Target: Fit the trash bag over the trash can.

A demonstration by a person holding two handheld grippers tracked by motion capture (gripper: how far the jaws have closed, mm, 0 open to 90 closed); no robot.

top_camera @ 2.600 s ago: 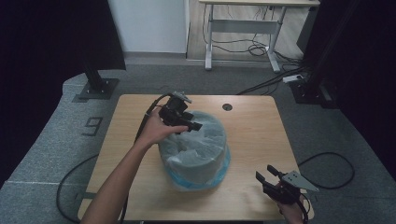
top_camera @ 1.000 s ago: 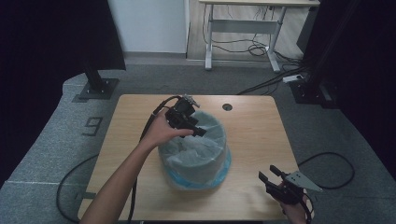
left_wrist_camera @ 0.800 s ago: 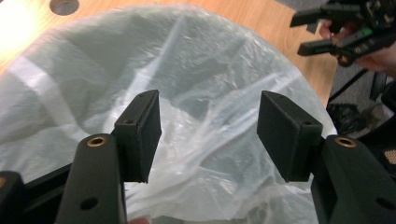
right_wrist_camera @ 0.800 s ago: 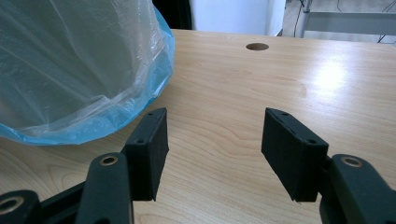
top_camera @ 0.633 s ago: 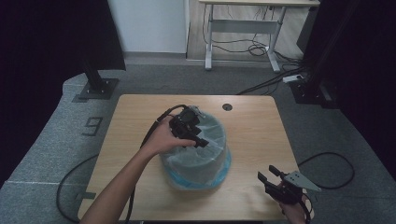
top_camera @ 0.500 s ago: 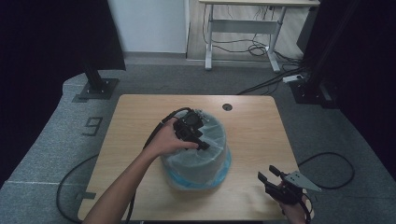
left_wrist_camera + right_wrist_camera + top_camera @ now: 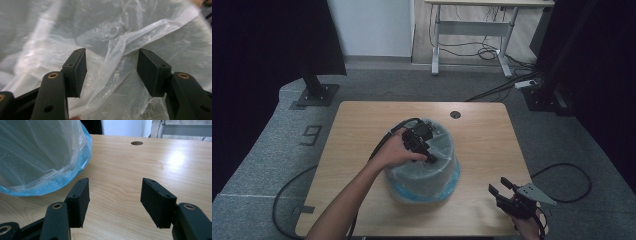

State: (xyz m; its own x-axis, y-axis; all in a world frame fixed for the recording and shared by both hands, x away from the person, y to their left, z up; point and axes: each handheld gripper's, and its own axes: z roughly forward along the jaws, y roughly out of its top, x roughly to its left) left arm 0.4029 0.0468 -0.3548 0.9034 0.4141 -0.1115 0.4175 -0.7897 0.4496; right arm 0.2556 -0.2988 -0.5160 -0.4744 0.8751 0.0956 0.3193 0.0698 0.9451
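Observation:
A round bin [image 7: 424, 177] lined with a clear, blue-tinged plastic bag [image 7: 37, 155] stands in the middle of the wooden table [image 7: 482, 132]. My left gripper [image 7: 431, 158] reaches down into the bin's mouth, its jaws open. In the left gripper view a crumpled fold of the bag [image 7: 117, 57] runs up between the two pads of the left gripper [image 7: 111, 72] without being pinched. My right gripper [image 7: 498, 187] hovers open over the table's front right corner, apart from the bin. The right gripper [image 7: 113, 200] has only bare wood between its jaws.
A round cable hole [image 7: 455, 114] sits near the table's far edge. Cables trail off the table to the floor at left and right. A metal desk frame [image 7: 472, 30] and stand bases are on the floor beyond the table.
My left gripper has moved from the bin's far-left rim rightward and down into its mouth. The right gripper has stayed where it was.

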